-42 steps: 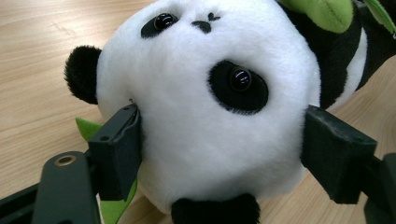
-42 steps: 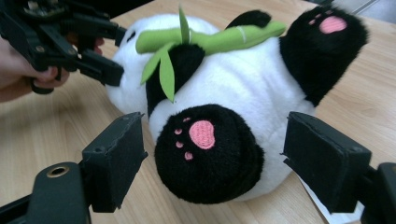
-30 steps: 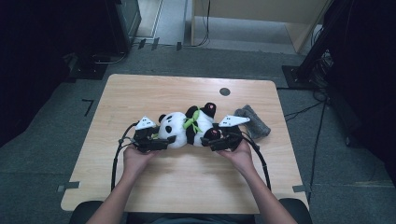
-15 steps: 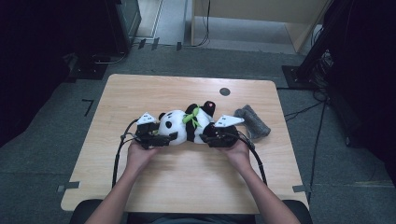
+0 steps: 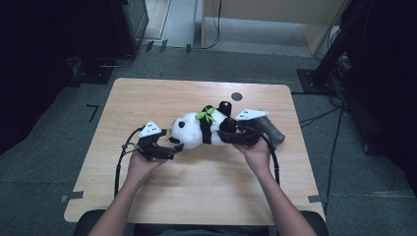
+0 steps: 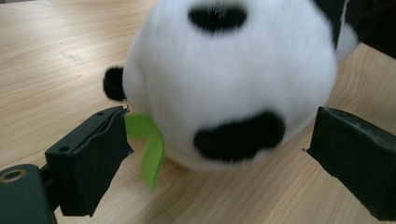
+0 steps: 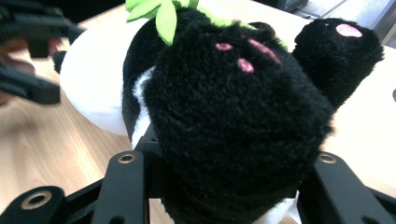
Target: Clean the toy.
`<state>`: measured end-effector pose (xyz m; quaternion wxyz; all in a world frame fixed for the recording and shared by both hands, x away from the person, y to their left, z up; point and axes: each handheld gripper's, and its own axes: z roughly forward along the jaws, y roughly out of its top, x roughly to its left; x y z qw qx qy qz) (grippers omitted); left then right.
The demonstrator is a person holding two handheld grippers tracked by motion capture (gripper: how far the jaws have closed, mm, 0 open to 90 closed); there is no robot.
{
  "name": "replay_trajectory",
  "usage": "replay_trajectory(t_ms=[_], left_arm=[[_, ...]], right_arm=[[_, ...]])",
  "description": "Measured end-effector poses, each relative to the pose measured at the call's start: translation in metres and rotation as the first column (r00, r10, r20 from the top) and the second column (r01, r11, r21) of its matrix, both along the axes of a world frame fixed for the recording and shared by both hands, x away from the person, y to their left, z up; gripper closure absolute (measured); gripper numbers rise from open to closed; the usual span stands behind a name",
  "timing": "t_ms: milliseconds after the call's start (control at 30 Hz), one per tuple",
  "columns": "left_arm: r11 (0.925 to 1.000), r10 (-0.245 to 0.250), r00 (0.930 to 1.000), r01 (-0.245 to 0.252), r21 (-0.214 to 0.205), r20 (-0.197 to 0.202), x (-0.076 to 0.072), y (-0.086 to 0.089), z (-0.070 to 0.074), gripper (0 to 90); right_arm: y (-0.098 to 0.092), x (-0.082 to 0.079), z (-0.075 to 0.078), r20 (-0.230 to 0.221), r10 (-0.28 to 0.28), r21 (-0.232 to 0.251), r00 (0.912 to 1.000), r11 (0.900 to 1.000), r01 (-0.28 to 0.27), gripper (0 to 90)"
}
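We count one plush panda (image 5: 194, 130), two hand-held grippers, left hand-held gripper (image 5: 172, 146) and right hand-held gripper (image 5: 227, 133), one grey cloth (image 5: 272, 130), one worktop (image 5: 147, 98), one dark round mark (image 5: 237, 97) on it

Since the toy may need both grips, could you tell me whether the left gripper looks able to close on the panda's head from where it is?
Probably yes: the left gripper is open, nothing between its jaws and the panda's head.
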<state>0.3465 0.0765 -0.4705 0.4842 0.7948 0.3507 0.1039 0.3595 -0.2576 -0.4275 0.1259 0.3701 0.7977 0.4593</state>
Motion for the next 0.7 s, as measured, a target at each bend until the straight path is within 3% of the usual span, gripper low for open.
replay_trajectory(t_ms=[100, 233, 300, 433, 533, 567, 667, 700], left_arm=[[0.9997, -0.015, 0.9997, 0.015, -0.017, 0.019, -0.003, -0.003, -0.001, 0.2], [0.9982, -0.047, 0.9931, 0.051, -0.031, 0.107, -0.008, -0.008, 0.003, 0.0], [0.9986, -0.047, 0.9897, 0.05, -0.016, 0.135, -0.01, -0.013, 0.003, 0.0], [0.9993, -0.037, 0.9922, 0.036, 0.015, 0.119, -0.008, -0.021, -0.003, 0.9], [0.9996, -0.024, 0.9905, 0.021, 0.017, 0.136, -0.009, -0.021, -0.002, 20.3], [0.9998, -0.02, 0.9926, 0.021, -0.007, 0.12, -0.008, -0.019, 0.0, 26.6], [0.9997, -0.02, 0.9951, 0.022, -0.012, 0.096, -0.008, -0.017, 0.003, 39.0], [0.9998, -0.017, 0.9977, 0.018, -0.013, 0.065, -0.008, -0.016, 0.005, 41.9]], right_arm=[[-0.006, -0.005, 0.008, -0.011, -0.009, 0.037, 0.9999, 0.9993, 0.009, 52.7], [-0.008, -0.011, 0.017, -0.049, 0.017, 0.099, 0.9986, 0.995, -0.012, 52.0], [-0.005, -0.013, 0.018, -0.064, 0.041, 0.104, 0.9971, 0.9939, -0.034, 51.6], [0.0, -0.017, 0.019, -0.089, 0.069, 0.117, 0.9936, 0.9914, -0.058, 52.1], [0.004, -0.018, 0.017, -0.064, 0.061, 0.093, 0.996, 0.9942, -0.055, 51.1], [0.003, -0.018, 0.017, -0.064, 0.057, 0.098, 0.9963, 0.9938, -0.051, 49.1], [0.0, -0.015, 0.015, -0.068, 0.057, 0.109, 0.996, 0.9928, -0.05, 43.1], [0.0, -0.014, 0.013, -0.041, 0.06, 0.093, 0.9974, 0.9941, -0.056, 33.8]])
